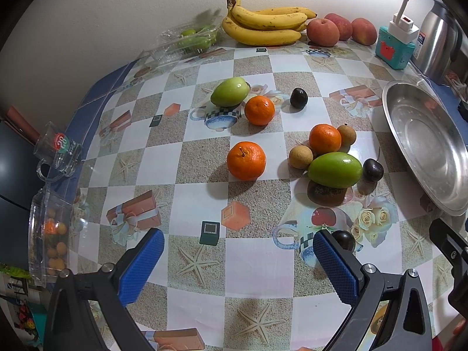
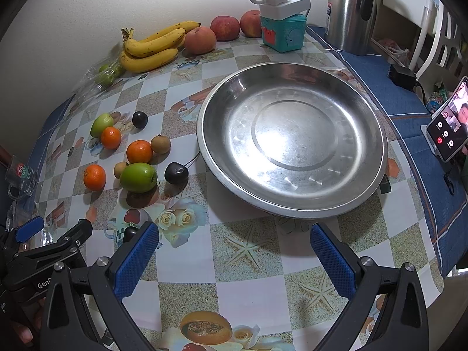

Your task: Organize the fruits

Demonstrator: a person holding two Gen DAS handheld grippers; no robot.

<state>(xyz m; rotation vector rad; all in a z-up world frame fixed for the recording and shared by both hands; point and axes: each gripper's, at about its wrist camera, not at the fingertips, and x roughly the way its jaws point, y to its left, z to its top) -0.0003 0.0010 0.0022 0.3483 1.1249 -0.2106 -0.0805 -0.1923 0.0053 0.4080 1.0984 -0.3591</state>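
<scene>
Loose fruit lies on the patterned tablecloth: three oranges, the nearest one [image 1: 246, 161] [image 2: 94, 177] in the middle, two green fruits [image 1: 335, 169] [image 1: 230, 91], two small brown fruits [image 1: 300, 157], and dark plums [image 1: 373, 169] [image 1: 298, 97]. A third plum [image 1: 345, 239] sits just beyond my left gripper's right fingertip. An empty steel plate [image 2: 292, 207] [image 1: 397, 117] stands to the right of the fruit. My left gripper [image 1: 238, 263] is open, low over the cloth short of the fruit. My right gripper [image 2: 234, 259] is open in front of the plate.
Bananas [image 1: 264, 25] and apples [image 1: 323, 32] rest against the back wall beside a teal box [image 1: 395, 48] with a power strip and a steel kettle [image 2: 351, 11]. A glass mug [image 1: 58, 149] and clear plastic boxes [image 1: 48, 242] line the left edge. A phone [image 2: 449, 128] stands at right.
</scene>
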